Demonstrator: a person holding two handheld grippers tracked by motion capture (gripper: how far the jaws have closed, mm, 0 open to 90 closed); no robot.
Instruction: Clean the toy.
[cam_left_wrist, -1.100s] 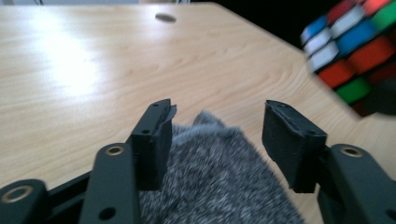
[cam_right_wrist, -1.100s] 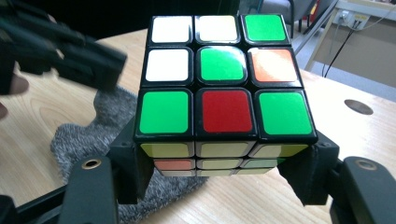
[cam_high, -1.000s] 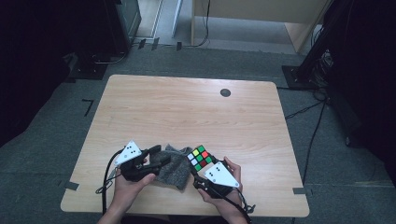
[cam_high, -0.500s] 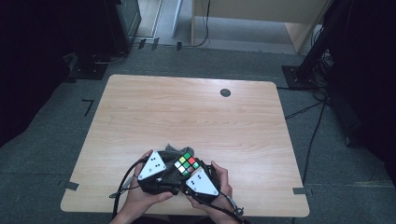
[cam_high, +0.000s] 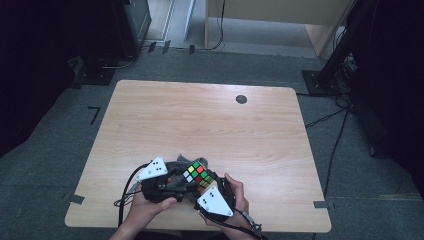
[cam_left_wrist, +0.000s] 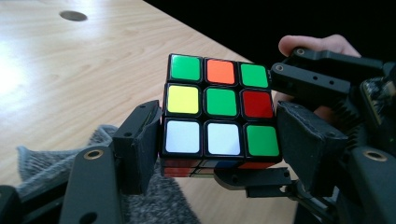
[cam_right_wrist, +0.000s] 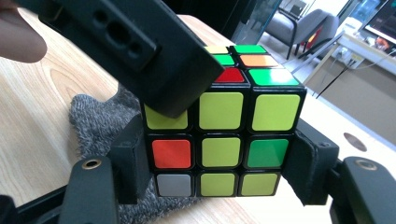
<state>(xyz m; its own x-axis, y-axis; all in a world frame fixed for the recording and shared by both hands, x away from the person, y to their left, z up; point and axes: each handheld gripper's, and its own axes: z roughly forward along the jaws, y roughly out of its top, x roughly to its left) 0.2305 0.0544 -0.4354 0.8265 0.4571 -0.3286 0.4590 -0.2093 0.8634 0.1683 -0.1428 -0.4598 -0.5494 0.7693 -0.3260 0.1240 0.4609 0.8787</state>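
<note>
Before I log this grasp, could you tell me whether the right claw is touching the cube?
Touching. In the right gripper view, the right claw has both jaws pressed flat against opposite sides of the cube.

A light wooden tabletop (cam_high: 200, 120) with a round dark grommet hole (cam_high: 241, 99) is set on grey carpeted floor (cam_high: 345, 165). Cables (cam_high: 330, 117) are trailed across the floor at right. Dark surroundings are seen, and a pale wooden cabinet (cam_high: 280, 20) behind.

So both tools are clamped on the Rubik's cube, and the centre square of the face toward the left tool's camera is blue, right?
Not blue: in the left gripper view the Rubik's cube shows a green centre square. Both the left tool and right tool do clamp it.
</note>
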